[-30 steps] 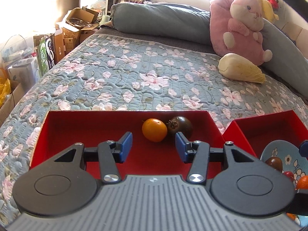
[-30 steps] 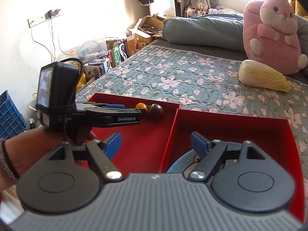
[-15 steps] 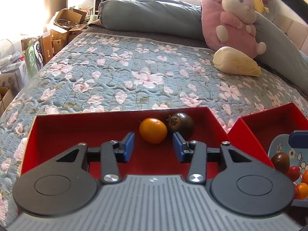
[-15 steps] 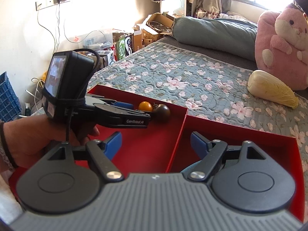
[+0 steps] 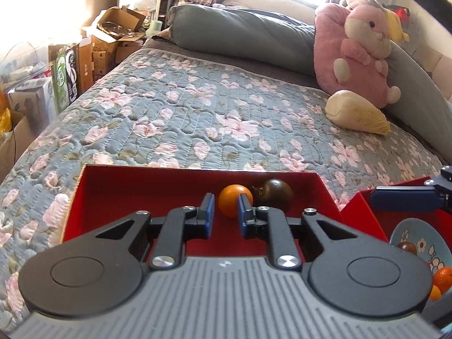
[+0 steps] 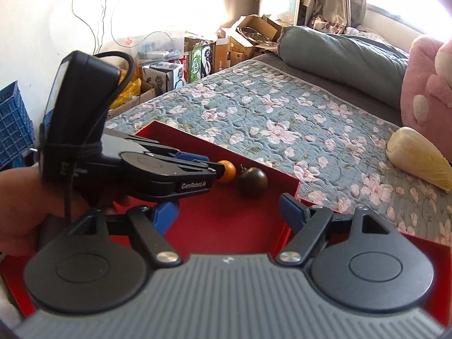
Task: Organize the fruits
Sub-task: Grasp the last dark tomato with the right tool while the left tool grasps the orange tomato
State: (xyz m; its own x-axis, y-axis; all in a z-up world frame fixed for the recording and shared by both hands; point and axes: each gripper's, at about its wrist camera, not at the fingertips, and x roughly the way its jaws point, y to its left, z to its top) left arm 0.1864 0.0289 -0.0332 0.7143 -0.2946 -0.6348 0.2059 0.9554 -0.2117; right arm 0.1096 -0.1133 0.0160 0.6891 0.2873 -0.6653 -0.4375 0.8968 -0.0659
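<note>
An orange fruit (image 5: pixel 232 203) and a dark brown fruit (image 5: pixel 275 195) lie together at the far side of a red tray (image 5: pixel 135 186) on the bed. My left gripper (image 5: pixel 224 207) has its jaws narrowed around the near side of the orange fruit; I cannot tell if the pads touch it. In the right wrist view the left gripper (image 6: pixel 214 169) reaches the orange fruit (image 6: pixel 227 171), with the dark fruit (image 6: pixel 252 180) beside it. My right gripper (image 6: pixel 228 212) is open and empty above the tray edge. A blue flowered plate (image 5: pixel 421 243) with several small fruits sits in a second red tray (image 5: pixel 364 212).
A flowered quilt (image 5: pixel 197 113) covers the bed. A pale cabbage (image 5: pixel 356 115), a pink plush toy (image 5: pixel 358 48) and a grey bolster (image 5: pixel 240 34) lie at the far side. Cardboard boxes (image 5: pixel 93 53) stand left of the bed.
My left gripper's jaws have closed in from wide open to a narrow gap at the orange fruit. The right gripper has swung left, over the boundary between the trays.
</note>
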